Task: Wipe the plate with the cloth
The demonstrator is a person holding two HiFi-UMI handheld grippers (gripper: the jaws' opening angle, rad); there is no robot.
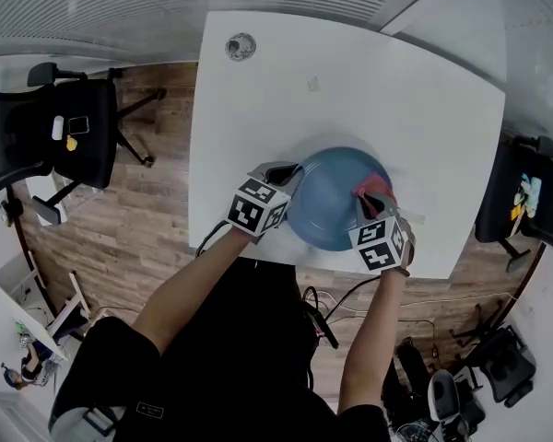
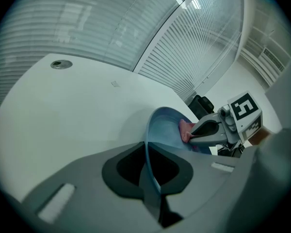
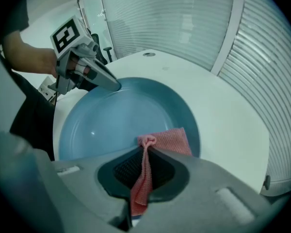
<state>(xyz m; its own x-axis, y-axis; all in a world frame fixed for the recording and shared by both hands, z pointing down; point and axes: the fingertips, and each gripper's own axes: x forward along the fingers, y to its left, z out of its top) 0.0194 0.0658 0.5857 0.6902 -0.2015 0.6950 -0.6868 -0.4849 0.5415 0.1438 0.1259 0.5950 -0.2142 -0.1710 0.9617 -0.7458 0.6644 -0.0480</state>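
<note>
A round blue plate (image 1: 336,191) lies near the front edge of the white table (image 1: 369,90). My left gripper (image 1: 290,175) is shut on the plate's left rim (image 2: 148,152), which runs edge-on between its jaws. My right gripper (image 1: 376,203) is shut on a pink cloth (image 3: 141,178). The cloth's free end (image 3: 169,140) lies on the plate's inner surface (image 3: 116,120), at its right side in the head view. In the right gripper view the left gripper (image 3: 117,85) pinches the far rim. The left gripper view shows the right gripper (image 2: 194,134) with the cloth (image 2: 184,130) over the plate.
A small round fitting (image 1: 241,46) sits in the table's far left corner. Black office chairs stand to the left (image 1: 69,127) and right (image 1: 525,196) of the table. Cables lie on the wooden floor (image 1: 129,238) by the person's legs.
</note>
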